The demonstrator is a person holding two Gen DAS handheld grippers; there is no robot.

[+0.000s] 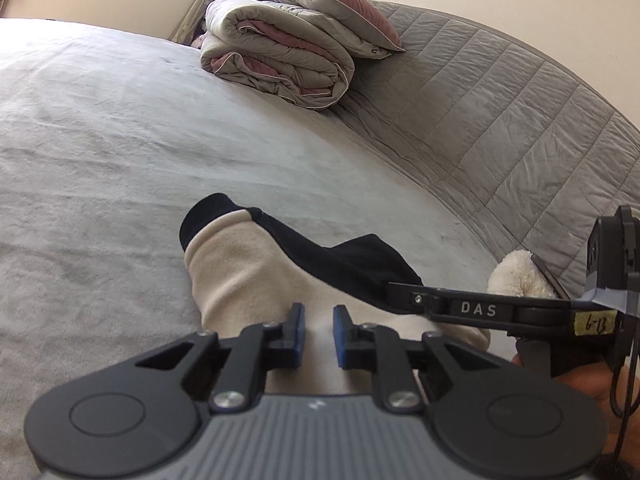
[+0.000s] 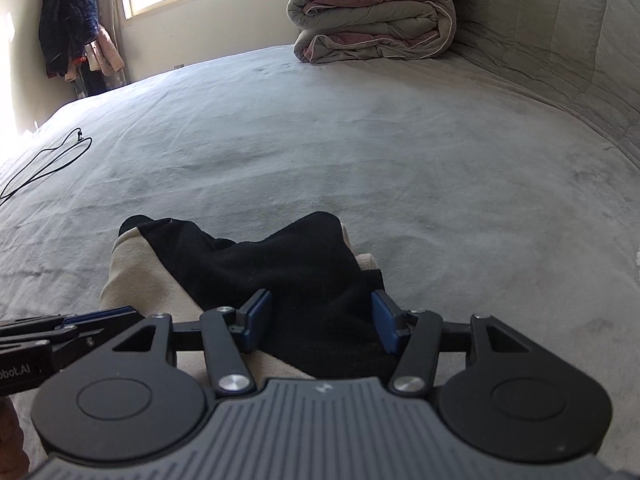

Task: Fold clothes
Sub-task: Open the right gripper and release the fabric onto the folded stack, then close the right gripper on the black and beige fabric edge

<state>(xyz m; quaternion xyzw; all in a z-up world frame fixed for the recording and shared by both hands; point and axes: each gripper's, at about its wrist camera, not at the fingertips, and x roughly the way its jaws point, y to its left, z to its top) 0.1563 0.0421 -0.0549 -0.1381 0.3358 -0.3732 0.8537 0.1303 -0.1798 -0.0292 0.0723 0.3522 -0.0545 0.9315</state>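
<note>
Cream-and-black fleece, the garment lay bunched on the grey bed cover, close to the bed's near edge and toward its quilted headboard side. I judged the black part was draped across the cream so that a fold could be made along it.

My right claw stood over the black cloth with its jaws well apart, cloth between them but no pad pressing, placed there, I believed, to take hold of that layer. My left claw sat just beside it over the cream part, jaws narrow yet not together; whether they pinched any fabric I could not tell.

Further out, a folded duvet with a pillow on top rested at the far headboard corner, and a black cable trailed near the bed's left edge, both well clear of my working area.
</note>
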